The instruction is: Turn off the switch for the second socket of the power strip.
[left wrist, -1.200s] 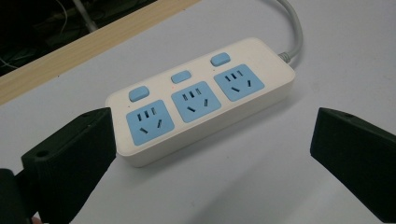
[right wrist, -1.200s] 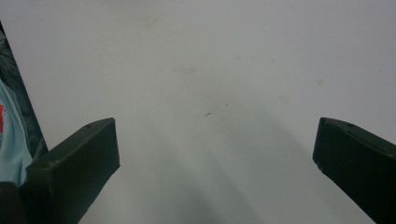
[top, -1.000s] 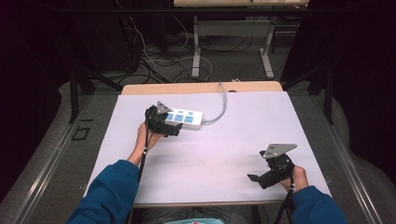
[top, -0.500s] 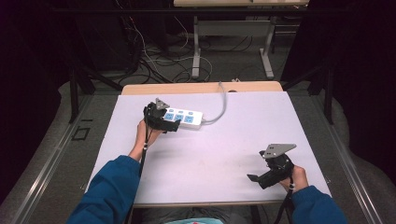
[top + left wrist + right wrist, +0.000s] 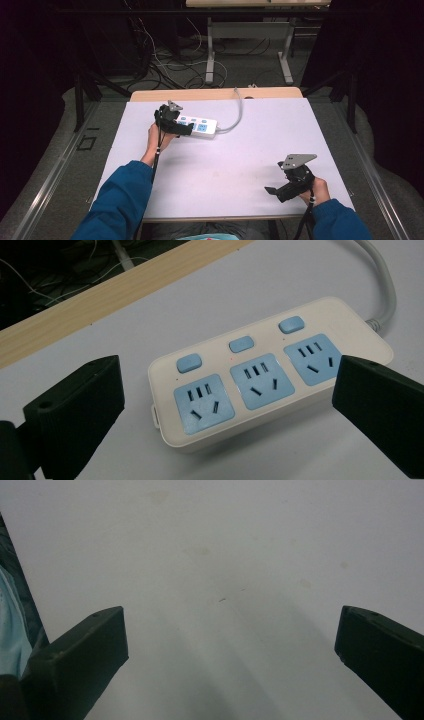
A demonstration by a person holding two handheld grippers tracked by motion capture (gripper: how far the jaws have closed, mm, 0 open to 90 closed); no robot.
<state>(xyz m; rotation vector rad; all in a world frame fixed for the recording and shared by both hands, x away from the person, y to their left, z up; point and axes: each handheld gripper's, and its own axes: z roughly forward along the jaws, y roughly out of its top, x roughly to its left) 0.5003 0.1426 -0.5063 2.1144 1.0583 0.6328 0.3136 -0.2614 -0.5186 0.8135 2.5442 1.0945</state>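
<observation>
A cream power strip [image 5: 200,126] with three blue sockets and three blue switches lies flat at the back left of the white table [image 5: 240,160]. Its grey cable [image 5: 239,107] curves off toward the back edge. My left gripper [image 5: 181,128] is at the strip's left end. In the left gripper view the left gripper [image 5: 230,390] stands open, its jaws wide apart on either side of the power strip [image 5: 260,385], without touching it. My right gripper [image 5: 272,191] hovers open near the front right of the table. In the right gripper view the right gripper [image 5: 230,635] has bare table between its jaws.
A wooden strip [image 5: 215,94] edges the table at the back, seen too as the wooden edge [image 5: 100,295]. Behind it are loose cables on the floor [image 5: 165,65] and the legs of another table [image 5: 210,55]. Blue sleeves [image 5: 120,200] enter from the bottom.
The left hand has edged slightly forward at the power strip's end. The right gripper and the strip have not moved.
</observation>
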